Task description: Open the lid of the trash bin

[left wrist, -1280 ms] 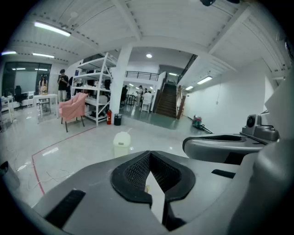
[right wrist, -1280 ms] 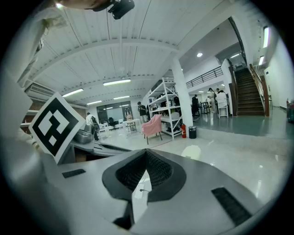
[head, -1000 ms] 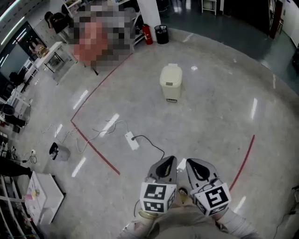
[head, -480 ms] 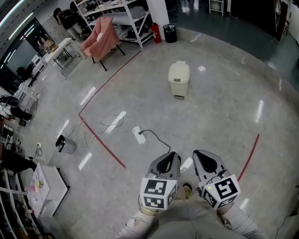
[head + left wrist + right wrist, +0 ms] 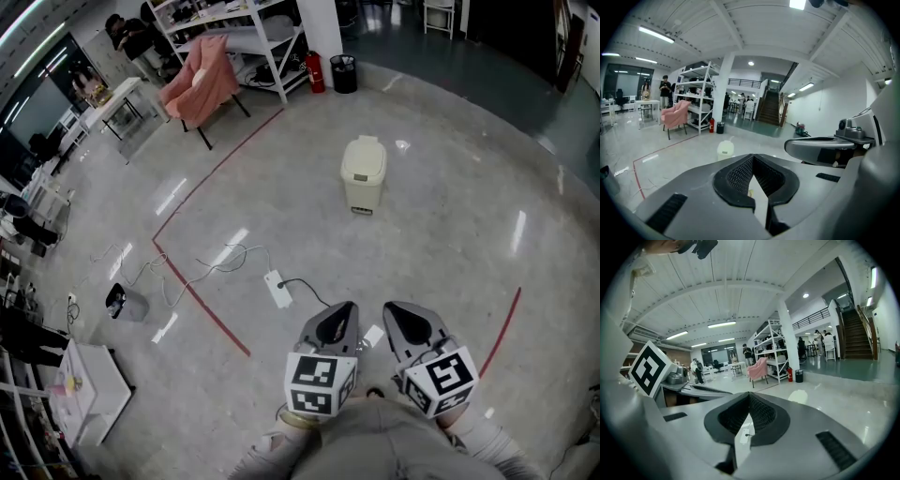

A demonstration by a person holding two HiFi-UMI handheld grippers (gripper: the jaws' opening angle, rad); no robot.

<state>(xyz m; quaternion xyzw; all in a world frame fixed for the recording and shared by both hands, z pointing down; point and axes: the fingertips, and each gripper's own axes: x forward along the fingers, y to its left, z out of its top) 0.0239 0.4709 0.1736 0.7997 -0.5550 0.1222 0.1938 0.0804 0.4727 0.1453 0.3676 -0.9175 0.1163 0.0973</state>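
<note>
You stand on a polished grey floor (image 5: pixel 450 206) crossed by red tape lines (image 5: pixel 202 183), facing a white column (image 5: pixel 322 33). Left of the column are a white shelving rack (image 5: pixel 234 37) and a pink armchair (image 5: pixel 200 77). At its foot sit a fire extinguisher (image 5: pixel 311 72) and a black basket (image 5: pixel 344 73).

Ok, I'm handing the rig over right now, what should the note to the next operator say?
Left tongs: shut, empty, held low in front of the body.
Right tongs: shut, empty, beside the left.
Trash bin: upright on the open floor ahead, out of reach, lid down.
Done: nothing on the bin yet.
Left: walk up, minding the power strip and its cable on the floor to the left, then lift the lid.
</note>
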